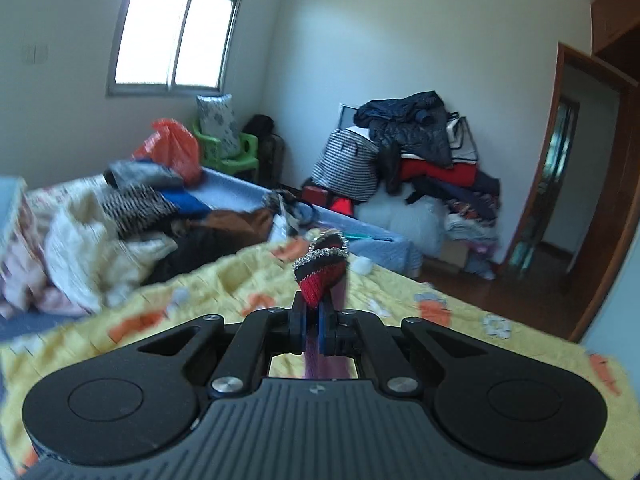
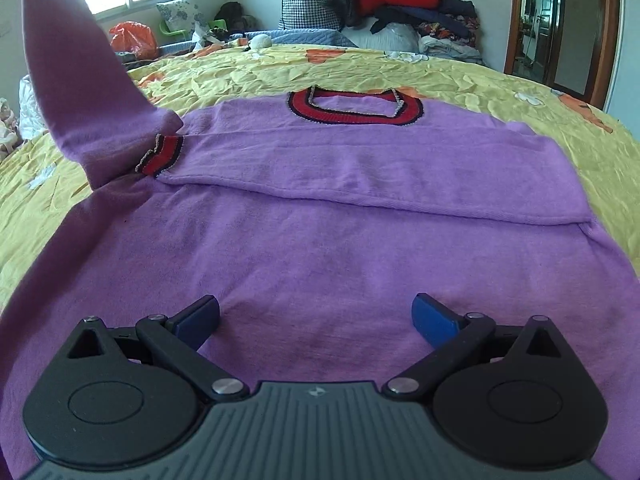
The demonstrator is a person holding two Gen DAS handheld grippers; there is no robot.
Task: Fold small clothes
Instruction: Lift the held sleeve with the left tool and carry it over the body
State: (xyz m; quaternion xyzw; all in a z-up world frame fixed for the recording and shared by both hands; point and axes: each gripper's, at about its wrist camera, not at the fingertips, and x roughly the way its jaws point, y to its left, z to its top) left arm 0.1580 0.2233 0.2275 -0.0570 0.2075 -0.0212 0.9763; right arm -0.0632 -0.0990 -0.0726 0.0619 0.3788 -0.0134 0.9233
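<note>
- The left claw (image 1: 314, 312) is pressed together and pinches a cuff (image 1: 320, 270), red and black with a pale edge; the purple cloth of the sleeve hangs down between the pads, under the claw.
- In the right wrist view this sleeve (image 2: 76, 76) rises from the shoulder of the sweater up to the top left corner, clear of the bed, so the left claw holds it in the air.
- The right claw (image 2: 316, 320) is spread wide and holds nothing; it hovers low over the hem part of the sweater (image 2: 320, 248). I cannot tell if its pads touch the cloth.
- The sweater lies flat on the yellow bedspread (image 2: 440, 76), with the red collar (image 2: 354, 106) far from the claw. The other sleeve (image 2: 360, 168) is already folded across the chest, and its cuff (image 2: 162, 156) ends near the left shoulder.
- My judgement of the cloth: it is a soft knit, light and limp, not fragile. It will sag and drag behind any one held point, and it may slide a little on the bedspread.
- The ribbed cuff looks thicker and firmer than the body, so it is a good place to hold. For the body, I would take the hem edge or a shoulder seam.
- The risk: when the raised sleeve is pulled, the body can shift and the folded sleeve can open.
</note>
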